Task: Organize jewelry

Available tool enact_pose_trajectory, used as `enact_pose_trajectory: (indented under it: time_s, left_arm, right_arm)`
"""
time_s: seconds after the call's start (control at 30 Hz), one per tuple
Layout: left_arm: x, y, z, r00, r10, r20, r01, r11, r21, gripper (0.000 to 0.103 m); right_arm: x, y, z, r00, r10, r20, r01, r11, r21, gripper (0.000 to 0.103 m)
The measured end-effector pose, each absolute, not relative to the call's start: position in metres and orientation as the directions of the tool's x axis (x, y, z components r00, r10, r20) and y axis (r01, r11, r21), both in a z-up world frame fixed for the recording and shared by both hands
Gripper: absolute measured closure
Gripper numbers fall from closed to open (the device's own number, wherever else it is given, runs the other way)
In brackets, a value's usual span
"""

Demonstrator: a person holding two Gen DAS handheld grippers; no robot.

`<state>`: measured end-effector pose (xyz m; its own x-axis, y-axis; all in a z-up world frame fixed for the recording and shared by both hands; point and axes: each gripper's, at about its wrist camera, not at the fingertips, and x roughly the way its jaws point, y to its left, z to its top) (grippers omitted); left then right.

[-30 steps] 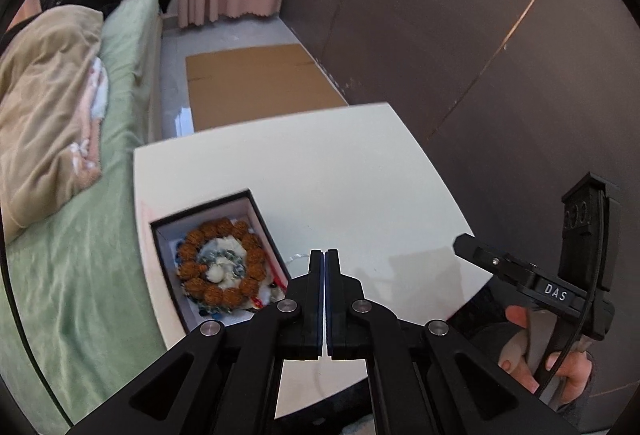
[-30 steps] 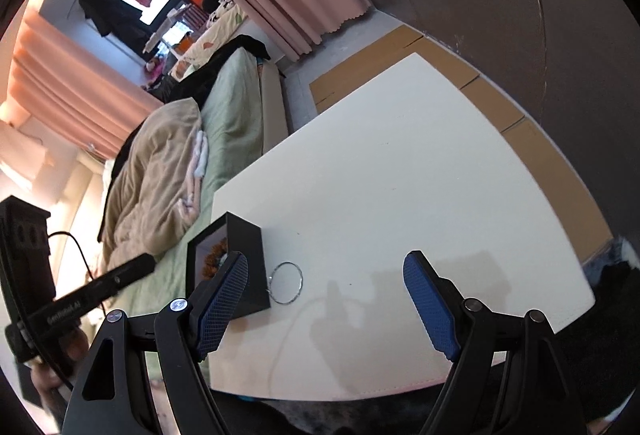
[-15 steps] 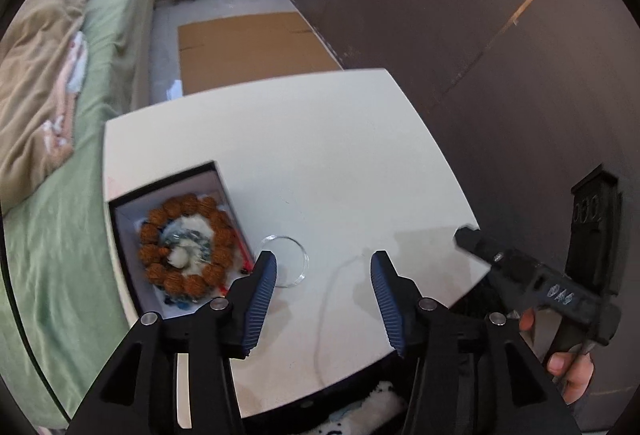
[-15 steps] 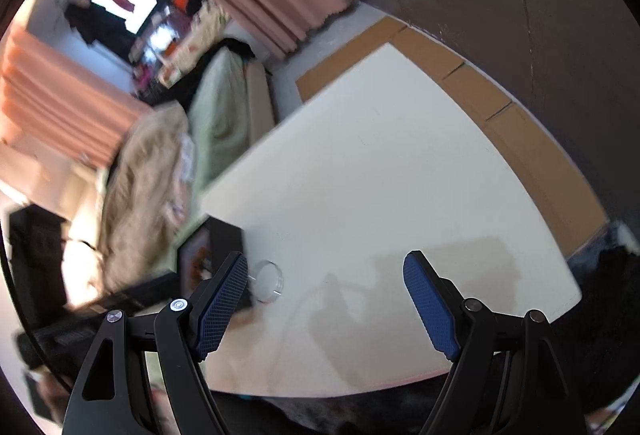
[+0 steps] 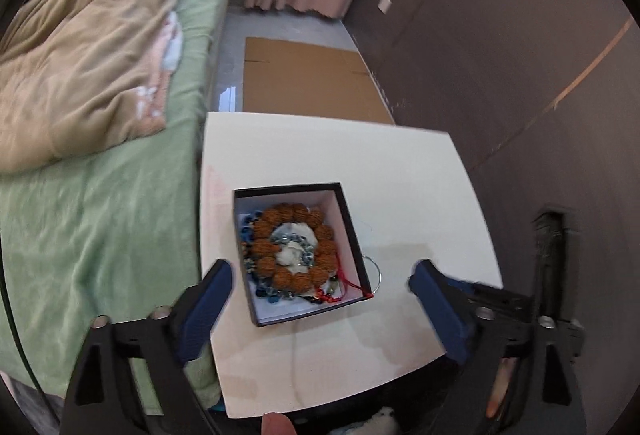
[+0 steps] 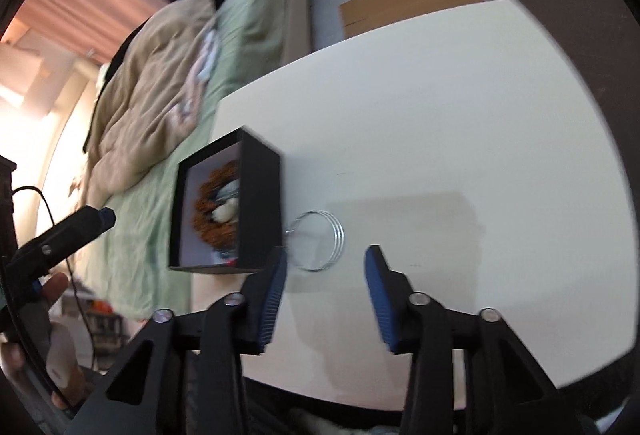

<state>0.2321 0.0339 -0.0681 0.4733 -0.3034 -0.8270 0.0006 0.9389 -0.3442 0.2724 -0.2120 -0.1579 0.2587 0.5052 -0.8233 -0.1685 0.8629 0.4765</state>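
A black jewelry box point(image 5: 348, 223) with a white lining stands on the white table point(image 5: 400, 163). In it lie a brown bead bracelet point(image 5: 296, 215), blue beads and a red cord. A thin silver bangle point(image 6: 332, 239) lies on the table against the box's right side; in the left wrist view only its edge point(image 5: 376, 271) shows. My left gripper point(image 5: 320, 299) is open wide and empty, just in front of the box. My right gripper point(image 6: 324, 267) is open and empty, its fingertips on either side of the bangle. The box also shows in the right wrist view point(image 6: 260, 203).
A bed point(image 5: 100, 215) with a green sheet and a beige quilt point(image 5: 80, 67) runs along the table's left edge. Flat cardboard point(image 5: 304, 83) lies on the floor beyond the table. A dark wall point(image 5: 520, 55) stands to the right.
My left gripper went from shut to wide open and swung over toward the box. My right gripper moved forward and down to the bangle, its jaws narrowed somewhat.
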Motion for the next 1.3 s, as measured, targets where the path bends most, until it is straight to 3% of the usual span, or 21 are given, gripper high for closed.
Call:
enact_pose_trajectory:
  time_s: [0.03, 0.6, 0.8, 0.83, 0.9, 0.93, 0.97, 1.2, 1.27, 1.3]
  left_arm:
    - [0.23, 0.04, -0.068, 0.484, -0.308, -0.819, -0.012, 0.934, -0.358, 0.0]
    - [0.193, 0.099, -0.08, 0.532, -0.278, -0.8, -0.147, 0.9, -0.411, 0.0]
    - [0.194, 0.098, -0.081, 0.533, -0.286, -0.797, -0.142, 0.898, -0.417, 0.0]
    - [0.194, 0.096, -0.082, 0.532, -0.287, -0.797, -0.14, 0.898, -0.417, 0.0]
    - [0.195, 0.093, -0.083, 0.528, -0.294, -0.797, -0.135, 0.897, -0.42, 0.0]
    - [0.195, 0.092, -0.083, 0.526, -0.297, -0.797, -0.131, 0.898, -0.421, 0.0]
    - [0.195, 0.091, -0.083, 0.526, -0.297, -0.797, -0.128, 0.899, -0.42, 0.0]
    - [0.196, 0.089, -0.081, 0.538, -0.264, -0.801, -0.132, 0.912, -0.389, 0.0]
    - [0.195, 0.086, -0.079, 0.549, -0.245, -0.799, -0.114, 0.925, -0.362, 0.0]
    - [0.194, 0.084, -0.078, 0.55, -0.243, -0.799, -0.102, 0.93, -0.353, 0.0]
  right_arm:
    - [0.275, -0.207, -0.161, 0.24, 0.521, -0.819, -0.171, 0.854, 0.492, 0.071]
    - [0.301, -0.181, -0.211, 0.118, 0.58, -0.806, -0.143, 0.813, 0.565, 0.072]
    - [0.299, -0.188, -0.201, 0.13, 0.433, -0.892, -0.177, 0.895, 0.409, 0.071]
    - [0.298, -0.19, -0.199, 0.143, 0.379, -0.914, -0.179, 0.918, 0.353, 0.069]
    - [0.297, -0.192, -0.194, 0.163, 0.305, -0.938, -0.178, 0.944, 0.277, 0.052]
    - [0.296, -0.192, -0.192, 0.176, 0.277, -0.945, -0.181, 0.952, 0.245, 0.037]
    - [0.295, -0.193, -0.189, 0.191, 0.264, -0.945, -0.19, 0.955, 0.229, 0.033]
    - [0.288, -0.182, -0.184, 0.204, 0.23, -0.952, -0.283, 0.944, 0.167, 0.036]
    - [0.289, -0.177, -0.188, 0.187, 0.207, -0.96, -0.296, 0.944, 0.146, 0.061]
    - [0.288, -0.175, -0.19, 0.171, 0.2, -0.965, -0.301, 0.943, 0.142, 0.067]
